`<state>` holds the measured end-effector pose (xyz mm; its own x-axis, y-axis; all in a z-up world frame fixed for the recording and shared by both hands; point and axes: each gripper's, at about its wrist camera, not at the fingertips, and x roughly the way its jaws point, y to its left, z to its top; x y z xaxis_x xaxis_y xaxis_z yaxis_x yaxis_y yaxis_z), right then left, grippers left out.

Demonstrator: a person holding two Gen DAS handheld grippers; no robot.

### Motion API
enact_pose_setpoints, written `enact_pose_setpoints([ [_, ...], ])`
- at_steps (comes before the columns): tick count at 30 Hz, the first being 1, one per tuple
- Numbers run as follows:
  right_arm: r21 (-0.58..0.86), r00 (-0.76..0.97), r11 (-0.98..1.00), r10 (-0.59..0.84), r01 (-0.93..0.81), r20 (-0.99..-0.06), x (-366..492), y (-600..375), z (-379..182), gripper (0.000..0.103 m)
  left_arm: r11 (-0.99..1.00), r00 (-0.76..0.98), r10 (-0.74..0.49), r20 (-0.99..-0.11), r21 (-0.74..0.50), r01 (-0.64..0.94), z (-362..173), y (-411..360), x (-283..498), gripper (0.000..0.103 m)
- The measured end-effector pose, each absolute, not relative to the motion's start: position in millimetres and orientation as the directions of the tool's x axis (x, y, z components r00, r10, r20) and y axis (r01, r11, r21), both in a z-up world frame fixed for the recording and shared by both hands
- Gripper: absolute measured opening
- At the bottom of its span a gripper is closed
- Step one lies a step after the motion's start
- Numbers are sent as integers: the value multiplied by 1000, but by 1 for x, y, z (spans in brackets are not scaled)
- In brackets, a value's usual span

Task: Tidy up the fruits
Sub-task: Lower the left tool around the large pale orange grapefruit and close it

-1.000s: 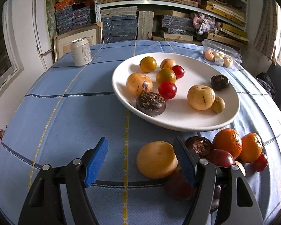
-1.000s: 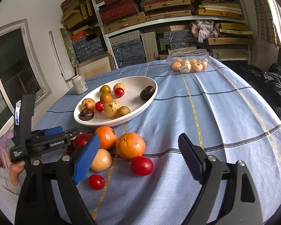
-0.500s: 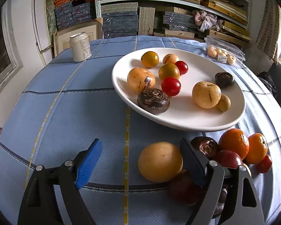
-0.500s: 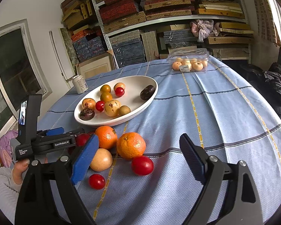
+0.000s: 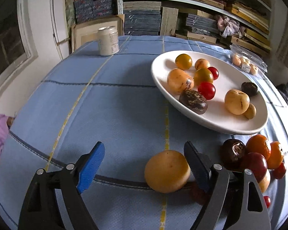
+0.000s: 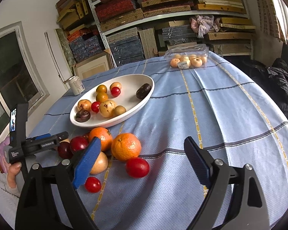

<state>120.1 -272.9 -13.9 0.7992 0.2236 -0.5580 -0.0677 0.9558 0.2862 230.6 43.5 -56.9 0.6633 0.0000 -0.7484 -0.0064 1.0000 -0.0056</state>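
The left hand-held gripper [image 5: 144,164] has just been opening wide; the round yellow-orange fruit [image 5: 167,171] sits between its jaws, ungripped. Center it before closing gently. The right hand-held gripper [image 6: 142,163] hangs open, empty.

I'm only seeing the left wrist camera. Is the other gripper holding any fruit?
Observer: No. The right gripper is open and grips nothing.
Operator: What lies nearest it?
Observer: A big tomato beside an orange, both loose on the cloth.
Operator: Can you see any person?
Observer: Only a hand in a pale sleeve, holding the left gripper. Its jaws have just closed slightly, with the yellow fruit between them.
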Motion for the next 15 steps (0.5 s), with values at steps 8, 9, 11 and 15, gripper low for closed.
enact_pose_setpoints([
  [8, 284, 798, 956, 229, -76, -557, 118, -273, -13, 86, 996, 651, -87, -754, -48, 78, -60, 36, 221, 82],
  [9, 283, 798, 956, 229, -76, -558, 118, -273, -13, 86, 996, 650, -89, -754, -51, 76, -61, 37, 220, 82],
  [11, 286, 796, 955, 232, -77, -559, 118, -272, -13, 86, 995, 645, -99, -758, -69, 72, -61, 42, 213, 80],
  [15, 291, 791, 953, 240, -82, -563, 118, -271, -12, 86, 993, 636, -119, -762, -97, 70, -63, 48, 210, 74],
])
